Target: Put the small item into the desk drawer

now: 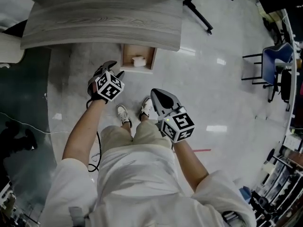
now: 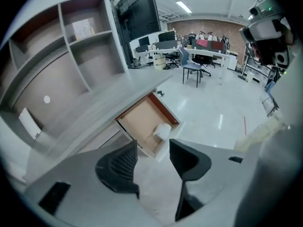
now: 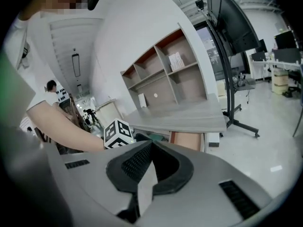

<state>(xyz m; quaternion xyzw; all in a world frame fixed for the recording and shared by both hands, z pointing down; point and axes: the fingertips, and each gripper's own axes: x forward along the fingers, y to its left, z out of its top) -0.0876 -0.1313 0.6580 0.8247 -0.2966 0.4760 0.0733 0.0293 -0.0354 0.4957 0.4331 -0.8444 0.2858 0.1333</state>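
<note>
The desk drawer [image 1: 127, 56] stands pulled out under the grey desk top [image 1: 102, 20]. A small white item [image 1: 138, 60] lies inside it. In the left gripper view the same drawer [image 2: 142, 117] shows just beyond the jaws, with the white item [image 2: 163, 130] at its front corner. My left gripper [image 1: 115, 70] [image 2: 153, 145] hovers left of and a little short of the drawer, open, with nothing between its fingers. My right gripper [image 1: 156, 93] [image 3: 150, 144] hangs lower, above the person's shoes, its jaws shut and empty.
A shelf unit [image 2: 71, 46] rises behind the desk. A black stand's legs [image 1: 199, 8] reach across the floor right of the desk. Blue chairs [image 1: 274, 65] stand at the far right. A cable [image 1: 28, 124] trails over the floor on the left.
</note>
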